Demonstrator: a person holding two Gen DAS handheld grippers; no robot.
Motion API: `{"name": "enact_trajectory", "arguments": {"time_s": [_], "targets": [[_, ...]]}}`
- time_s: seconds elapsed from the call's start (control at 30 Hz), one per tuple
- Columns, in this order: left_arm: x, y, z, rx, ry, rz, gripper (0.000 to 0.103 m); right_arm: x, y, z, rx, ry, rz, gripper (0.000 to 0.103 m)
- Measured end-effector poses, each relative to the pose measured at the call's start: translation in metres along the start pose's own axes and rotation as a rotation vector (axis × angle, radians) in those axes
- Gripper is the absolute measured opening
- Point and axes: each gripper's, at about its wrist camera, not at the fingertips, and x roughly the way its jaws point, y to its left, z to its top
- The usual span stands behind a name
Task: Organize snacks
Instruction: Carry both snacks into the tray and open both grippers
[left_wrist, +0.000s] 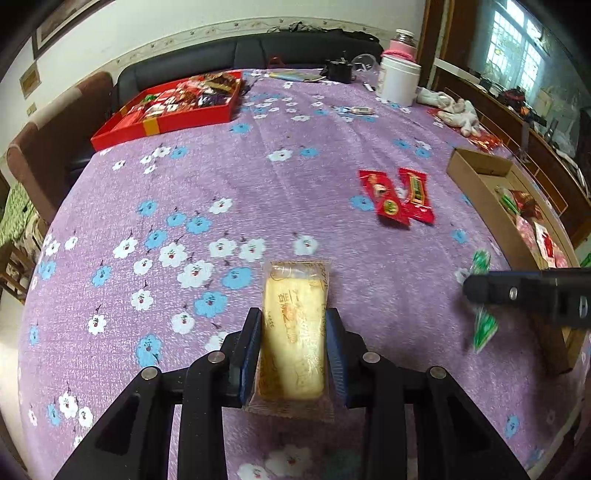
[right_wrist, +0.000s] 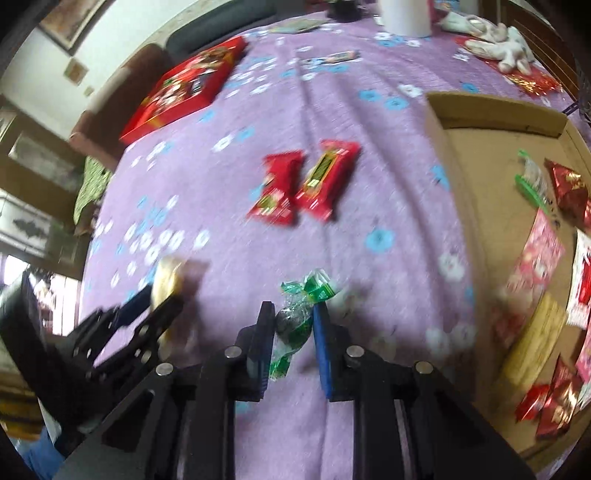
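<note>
My left gripper (left_wrist: 293, 319) is shut on a yellow cake in a clear wrapper (left_wrist: 293, 332), held over the purple flowered tablecloth (left_wrist: 221, 184). My right gripper (right_wrist: 293, 314) is shut on a green-wrapped candy (right_wrist: 295, 321); the same candy shows in the left wrist view (left_wrist: 484, 328) at the right gripper's tip. Two red snack packets (left_wrist: 397, 197) lie side by side on the cloth ahead, also in the right wrist view (right_wrist: 306, 186). A cardboard box (right_wrist: 480, 177) with several snack packets inside stands at the right. The left gripper with the cake (right_wrist: 168, 284) shows at the left of the right wrist view.
A red tray of sweets (left_wrist: 173, 107) sits at the far left of the table. A white canister (left_wrist: 399, 79), a small wrapped bar (left_wrist: 356, 110), white gloves (left_wrist: 458, 109) and dark items stand at the far edge. A dark sofa and chairs lie behind.
</note>
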Motion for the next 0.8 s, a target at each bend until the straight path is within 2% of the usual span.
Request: {"name": "enact_trajectory", "arguments": {"time_s": [0.27,0.8], "targets": [[-0.022,-0.036,0.002,0.087,-0.052,0.036,0.035,-0.022,-0.008,-0.017,-0.015,-0.031,0.022,0.020],[-0.057,-0.115,0.018,0.227,-0.129,0.062,0.035,-0.081,-0.065,-0.033,0.042,-0.128,0.044,0.020]]}}
